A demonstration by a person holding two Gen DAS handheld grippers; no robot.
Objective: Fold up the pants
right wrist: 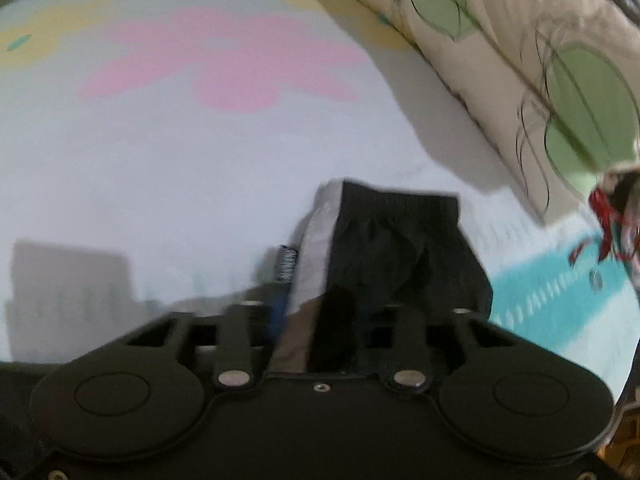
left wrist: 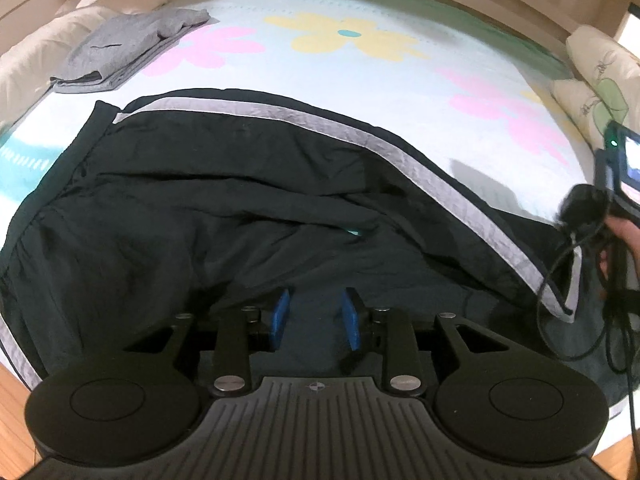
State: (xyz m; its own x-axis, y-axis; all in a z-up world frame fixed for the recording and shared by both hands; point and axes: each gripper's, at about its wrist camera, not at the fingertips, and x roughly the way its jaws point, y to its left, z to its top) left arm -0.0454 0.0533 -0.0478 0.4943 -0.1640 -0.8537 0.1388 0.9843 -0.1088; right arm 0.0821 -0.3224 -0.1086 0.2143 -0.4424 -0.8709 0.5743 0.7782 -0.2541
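Note:
Black pants [left wrist: 224, 184] with a grey side stripe lie crumpled across the near part of the bed. My left gripper [left wrist: 316, 314] is open, its blue pads [left wrist: 281, 312] apart just above the black cloth at the near edge. My right gripper [right wrist: 320, 312] is shut on the pants' cuff end [right wrist: 384, 240], with black cloth and grey stripe bunched between the fingers and lifted over the sheet. The right gripper's body and the hand that holds it show at the right edge of the left wrist view [left wrist: 616, 216].
The bed sheet [left wrist: 360, 68] is pale with pink and yellow flowers. Folded grey clothes [left wrist: 120, 52] lie at the far left. White pillows [left wrist: 48, 40] line the left side, a leaf-print pillow [right wrist: 540, 80] the right. Wooden floor [left wrist: 12, 412] shows near.

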